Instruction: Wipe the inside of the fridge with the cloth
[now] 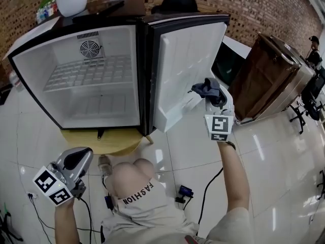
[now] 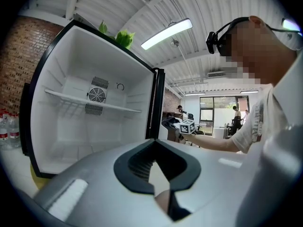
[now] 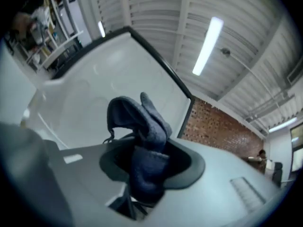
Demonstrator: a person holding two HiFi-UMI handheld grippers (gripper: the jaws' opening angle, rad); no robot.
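The crumpled dark blue-grey cloth is up against the white inner liner of the open door, just above the moulded door shelf at the door's lower edge. From these views I cannot tell whether it actually presses on the liner. It stands in a bunch out of the right tool, its long axis running along the line the tool points.

What the coming move turns on, in my judgement: in the head view, the white cavity of the small black-cased fridge lies at about nine o'clock from the cloth, past the black hinge-side frame. Its wire shelf sits at about ten o'clock. The door liner is right at the cloth, toward eleven o'clock. The right hand is much the nearer to both surfaces. Wiping the door needs only a slide along the liner, while reaching the cavity needs a swing to the left around the frame.

The right tool is clamped on the cloth: its jaws stand a little apart with the fabric packed between them and a loose fold spilling over the top.

The left tool hangs well apart at seven o'clock, below the low round wooden worktop that carries the fridge. Its jaws are together with nothing between them, and it points toward the open cavity.
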